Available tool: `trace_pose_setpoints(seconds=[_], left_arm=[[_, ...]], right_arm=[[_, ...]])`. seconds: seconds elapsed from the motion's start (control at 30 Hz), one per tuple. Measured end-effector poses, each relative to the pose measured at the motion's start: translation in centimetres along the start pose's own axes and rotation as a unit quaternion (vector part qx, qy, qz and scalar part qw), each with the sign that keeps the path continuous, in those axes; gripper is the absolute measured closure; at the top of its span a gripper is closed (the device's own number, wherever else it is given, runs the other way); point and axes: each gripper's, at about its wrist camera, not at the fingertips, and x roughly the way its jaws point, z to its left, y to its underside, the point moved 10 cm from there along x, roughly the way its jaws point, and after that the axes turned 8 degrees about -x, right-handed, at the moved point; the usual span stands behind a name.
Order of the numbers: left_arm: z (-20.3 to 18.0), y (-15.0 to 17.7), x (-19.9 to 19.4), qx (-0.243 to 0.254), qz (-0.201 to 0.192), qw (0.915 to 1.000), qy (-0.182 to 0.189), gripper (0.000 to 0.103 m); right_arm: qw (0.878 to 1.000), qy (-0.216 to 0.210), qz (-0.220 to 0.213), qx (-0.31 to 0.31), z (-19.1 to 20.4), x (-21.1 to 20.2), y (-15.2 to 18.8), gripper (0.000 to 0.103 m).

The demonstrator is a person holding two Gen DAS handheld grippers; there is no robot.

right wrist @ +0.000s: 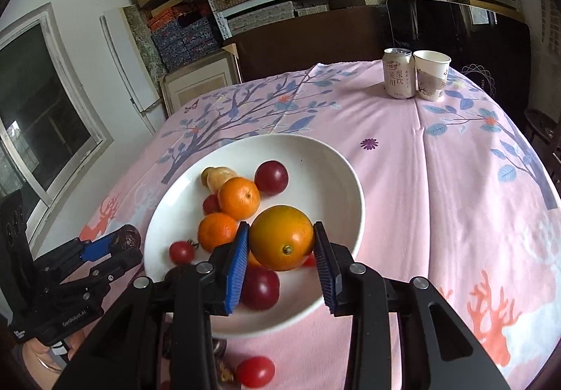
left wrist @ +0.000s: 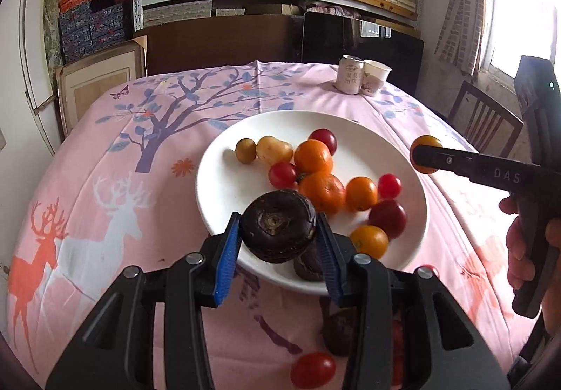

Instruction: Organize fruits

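Both grippers are mid-delivery: the left gripper (left wrist: 278, 243) clamps a dark brown, flattened round water chestnut (left wrist: 278, 225) over the near rim of the white ceramic plate (left wrist: 217, 179), while the right gripper (right wrist: 280, 250) pinches a glossy orange-yellow tomato (right wrist: 281, 237) above the piled fruit. Next, I judge, lower and release each. The right tool reads "DAS"; the pale drink can (right wrist: 397, 73), far right, bears Chinese characters.

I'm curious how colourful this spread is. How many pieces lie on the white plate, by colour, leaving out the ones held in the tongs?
orange fruits: 4
red fruits: 4
yellowish fruits: 2
dark brown piece: 1, partly hidden
Total on the plate: 11
Held, uncounted: dark root in left gripper, orange-yellow fruit in right gripper.
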Motion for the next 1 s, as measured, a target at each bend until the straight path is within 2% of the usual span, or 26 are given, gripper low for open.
trace_pose_setpoints(seconds=[0.1, 0.2, 0.27, 0.3, 0.33, 0.5, 0.8, 1.0], left_arm=[[0.2, -0.9, 1.8, 0.003, 0.011, 0.9999, -0.009, 0.062], [0.4, -1.2, 2.7, 0.002, 0.016, 0.9998, -0.015, 0.061], [0.6, -1.3, 2.3, 0.001, 0.006, 0.9998, -0.018, 0.048], [0.7, -1.4, 1.9, 0.001, -0.004, 0.9997, -0.023, 0.037], [0.8, -1.3, 1.5, 0.001, -0.01, 0.9996, -0.027, 0.033], [0.7, 1.2, -1.2, 0.012, -0.005, 0.9998, -0.014, 0.033], [0.3, 9.9, -4.3, 0.067, 0.046, 0.9966, -0.014, 0.033], [0.2, 10.9, -3.8, 0.073, 0.056, 0.9954, -0.028, 0.033]], right_arm=[[1.0, 0.011, 0.008, 0.006, -0.6, 1.9, -0.9, 0.065], [1.0, 0.017, -0.003, 0.018, -1.0, 1.9, -1.5, 0.051], [1.0, 0.014, -0.016, 0.018, -1.0, 1.2, -1.5, 0.048], [1.0, 0.013, -0.018, 0.015, -0.8, 0.7, -1.3, 0.048], [1.0, 0.011, -0.021, 0.013, -0.8, 0.3, -1.0, 0.048], [0.999, -0.004, -0.025, 0.02, -0.7, -2.6, 2.5, 0.047], [0.999, -0.011, -0.032, 0.024, -0.5, -6.6, 10.8, 0.047], [0.999, -0.023, -0.029, 0.035, -0.6, -6.8, 11.9, 0.047]])
